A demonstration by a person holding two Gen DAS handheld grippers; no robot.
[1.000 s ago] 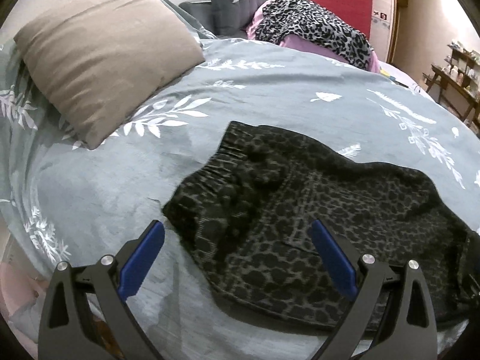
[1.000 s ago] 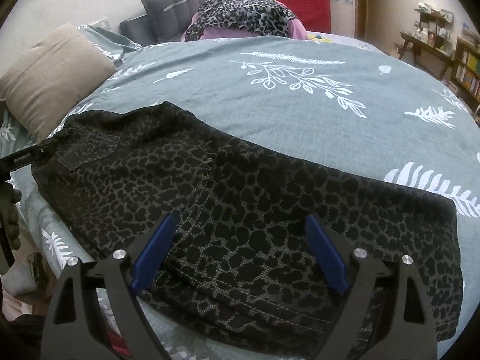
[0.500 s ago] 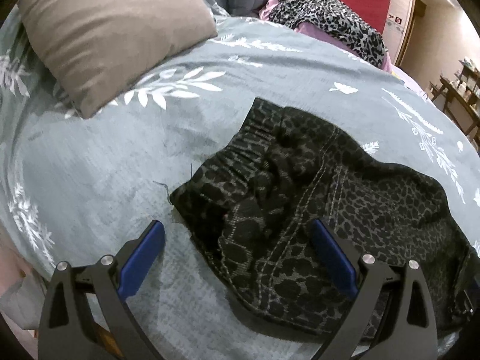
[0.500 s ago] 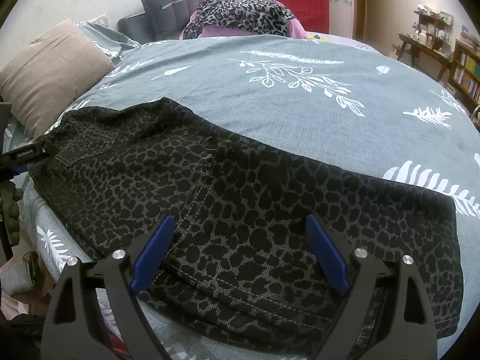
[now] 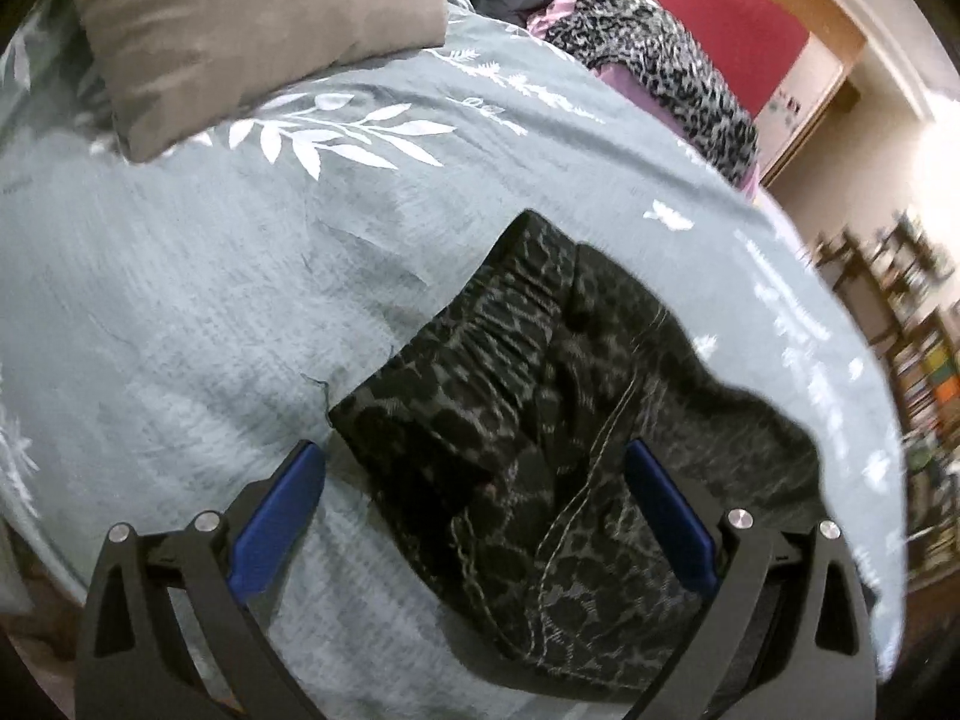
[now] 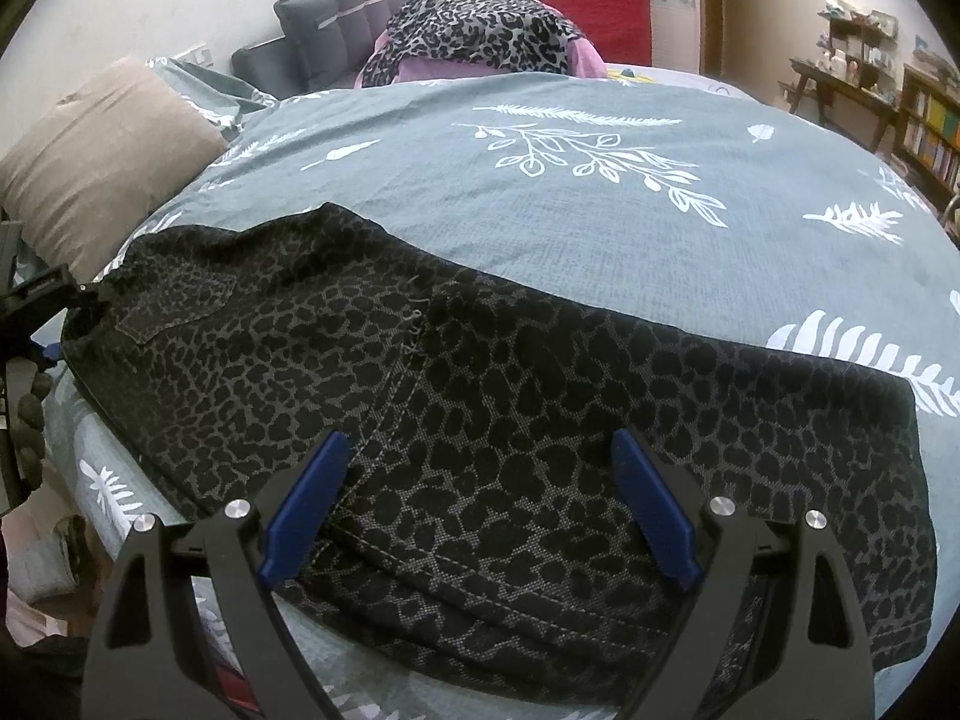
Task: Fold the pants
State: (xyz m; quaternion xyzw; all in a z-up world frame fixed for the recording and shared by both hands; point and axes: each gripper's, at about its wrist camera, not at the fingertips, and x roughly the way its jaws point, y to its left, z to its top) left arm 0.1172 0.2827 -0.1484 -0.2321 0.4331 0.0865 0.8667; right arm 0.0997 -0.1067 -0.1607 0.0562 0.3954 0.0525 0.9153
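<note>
The left gripper (image 5: 474,510) has its blue-padded fingers (image 5: 273,525) spread wide, grasping nothing; they straddle the gathered elastic waistband end of the dark leopard-print pants (image 5: 540,450), whether touching the cloth cannot be told. The right gripper (image 6: 480,504) is likewise spread wide and empty, its blue pads (image 6: 654,516) low over the pants (image 6: 480,396) near a stitched seam. The pants lie flat across the grey-green bedspread with white leaf prints (image 6: 600,228), near its front edge. A tan rectangular pillow (image 5: 252,30) rests well apart, towards the headboard.
</note>
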